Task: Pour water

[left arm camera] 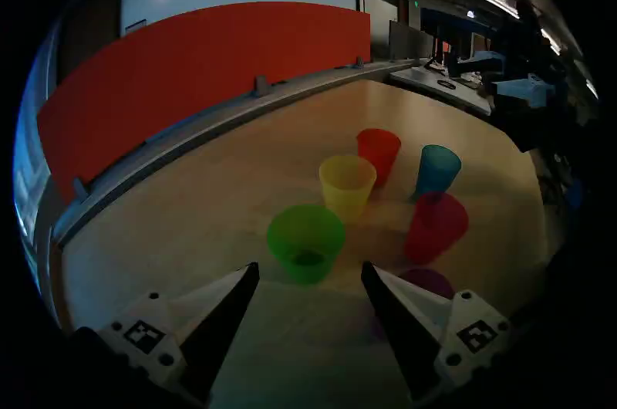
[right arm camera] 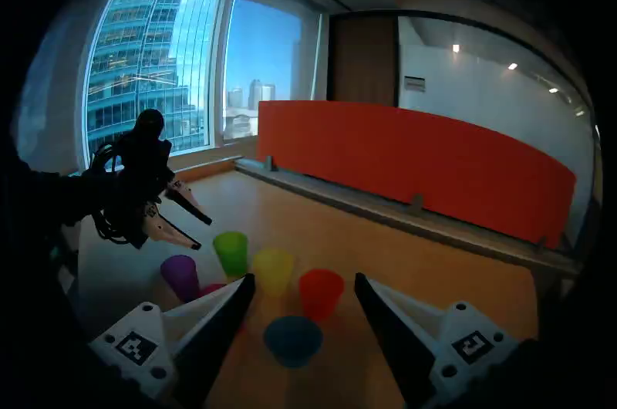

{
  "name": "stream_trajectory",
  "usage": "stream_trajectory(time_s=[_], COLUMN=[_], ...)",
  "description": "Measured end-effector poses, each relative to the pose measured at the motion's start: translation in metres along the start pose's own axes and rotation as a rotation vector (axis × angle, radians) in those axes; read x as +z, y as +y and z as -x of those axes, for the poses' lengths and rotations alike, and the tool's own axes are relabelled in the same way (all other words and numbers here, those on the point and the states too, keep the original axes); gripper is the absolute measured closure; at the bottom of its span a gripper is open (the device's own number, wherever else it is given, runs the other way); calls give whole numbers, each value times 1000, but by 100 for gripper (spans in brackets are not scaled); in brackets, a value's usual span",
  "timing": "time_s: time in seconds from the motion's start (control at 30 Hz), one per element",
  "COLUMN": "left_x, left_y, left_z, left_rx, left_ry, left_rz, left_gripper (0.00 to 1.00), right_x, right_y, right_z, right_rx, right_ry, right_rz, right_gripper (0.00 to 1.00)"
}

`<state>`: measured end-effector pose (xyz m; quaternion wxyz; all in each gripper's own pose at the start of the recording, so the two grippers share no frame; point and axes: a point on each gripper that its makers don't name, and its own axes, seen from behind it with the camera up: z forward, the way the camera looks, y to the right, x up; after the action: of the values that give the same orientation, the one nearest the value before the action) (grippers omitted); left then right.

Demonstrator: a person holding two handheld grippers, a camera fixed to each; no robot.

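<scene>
Left gripper (left arm camera: pixel 308 266) hung low over the table (left arm camera: pixel 216 201), fingers spread wide, gripping nothing. The green cup (left arm camera: pixel 306 243) stood upright just beyond the tips, centred in the gap. Behind it were the yellow cup (left arm camera: pixel 348 187) and orange cup (left arm camera: pixel 378 153), with the blue cup (left arm camera: pixel 437 170) and red cup (left arm camera: pixel 435 228) off to the side. The purple cup (left arm camera: pixel 426 282) was partly hidden behind one finger. Right gripper (right arm camera: pixel 303 278) faced the same cluster from the opposite side, fingers also apart and empty, blue cup nearest. Couldn't tell whether any cup held water. Orange partition (right arm camera: pixel 432 158) ran along the table's far edge.
</scene>
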<state>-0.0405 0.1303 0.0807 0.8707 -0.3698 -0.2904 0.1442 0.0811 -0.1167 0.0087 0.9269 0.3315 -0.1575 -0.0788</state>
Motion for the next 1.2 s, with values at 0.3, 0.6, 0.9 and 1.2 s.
stream_trajectory(time_s=[0.3, 0.6, 0.9, 1.2], left_x=[26, 47, 61, 68], left_y=[-2, -3, -5, -3], left_z=[3, 2, 1, -2], left_rx=[8, 1, 8, -15], left_ry=[-42, -67, -76, -64], left_rz=[24, 46, 46, 52], left_gripper=[1, 1, 1, 2], right_x=[3, 4, 5, 3], right_y=[4, 10, 13, 16], right_z=[2, 5, 7, 8], right_rx=[0, 4, 7, 6], right_ry=[-4, -6, -9, -12], right_rz=[2, 8, 11, 18], right_gripper=[0, 0, 0, 0])
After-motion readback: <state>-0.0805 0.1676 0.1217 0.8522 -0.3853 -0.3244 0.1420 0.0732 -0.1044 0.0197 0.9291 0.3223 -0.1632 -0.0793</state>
